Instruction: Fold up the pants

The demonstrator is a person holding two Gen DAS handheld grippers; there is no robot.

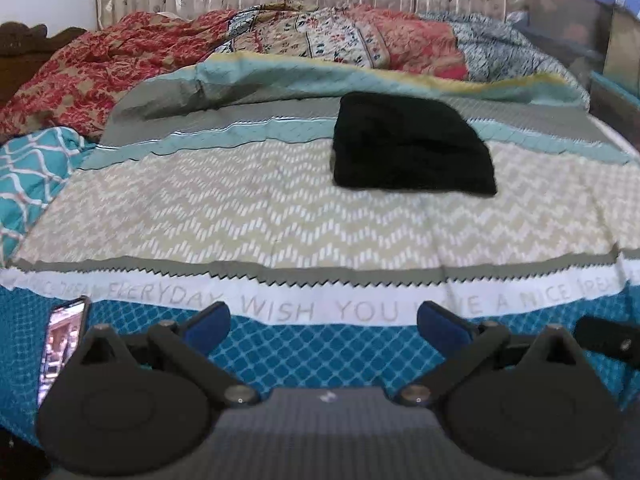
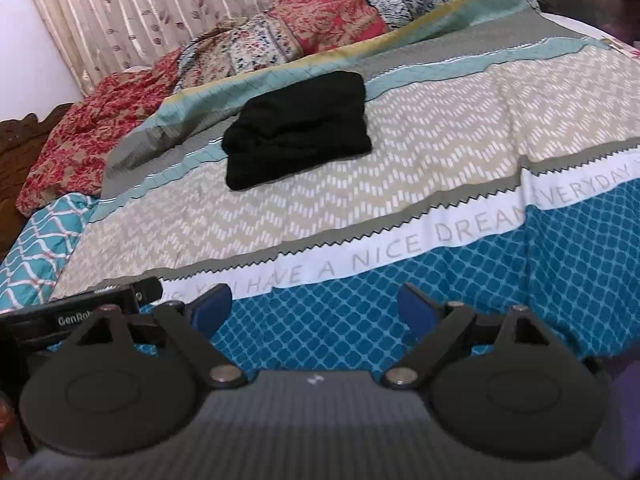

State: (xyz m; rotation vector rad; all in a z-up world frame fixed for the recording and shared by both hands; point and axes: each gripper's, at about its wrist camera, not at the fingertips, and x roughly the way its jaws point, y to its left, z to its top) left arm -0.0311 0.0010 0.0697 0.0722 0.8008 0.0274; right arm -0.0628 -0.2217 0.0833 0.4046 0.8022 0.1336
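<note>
The black pants lie folded in a compact bundle on the patterned bedspread, toward the far side of the bed. They also show in the right wrist view. My left gripper is open and empty, held back over the bed's near edge, well short of the pants. My right gripper is open and empty too, also over the near edge. Part of the left gripper's body shows at the left of the right wrist view.
A crumpled red and floral quilt is heaped along the far side of the bed. A teal patterned pillow lies at the left. A phone stands at the near left edge. Storage boxes stand at the right.
</note>
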